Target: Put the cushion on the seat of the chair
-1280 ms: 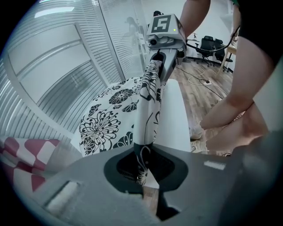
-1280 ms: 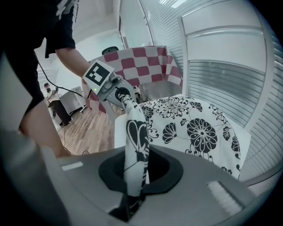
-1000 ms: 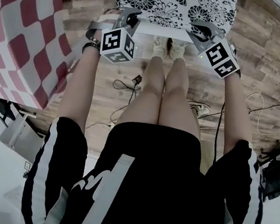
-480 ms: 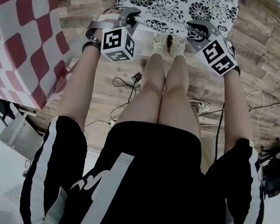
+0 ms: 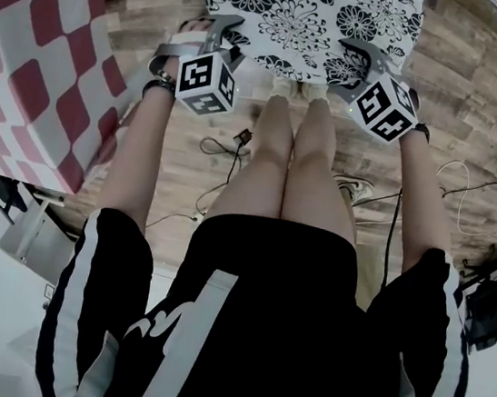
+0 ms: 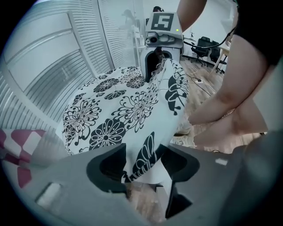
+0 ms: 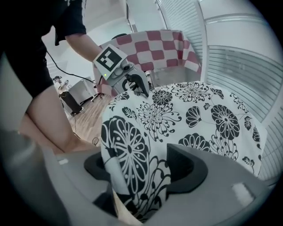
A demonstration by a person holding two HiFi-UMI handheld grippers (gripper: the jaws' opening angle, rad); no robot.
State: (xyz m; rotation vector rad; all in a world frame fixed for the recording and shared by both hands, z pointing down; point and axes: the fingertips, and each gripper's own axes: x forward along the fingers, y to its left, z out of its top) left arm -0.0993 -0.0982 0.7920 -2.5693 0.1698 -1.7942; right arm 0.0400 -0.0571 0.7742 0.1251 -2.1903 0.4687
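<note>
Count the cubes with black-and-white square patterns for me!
2. One patterned cube rides on the left tool, the other cube on the right tool. Both tools' jaws have just been opening, with the white, black-flowered cushion's near edge between them.

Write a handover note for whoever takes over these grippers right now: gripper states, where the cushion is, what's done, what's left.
Left gripper: jaws have just been opening; a floral cushion corner sits loose between them.
Right gripper: same, at the other near corner.
Cushion: spread out ahead of the person's knees; the chair seat under it is hidden.
Done: grip released.
Left: draw both grippers back and check the cushion sits square on the seat.
</note>
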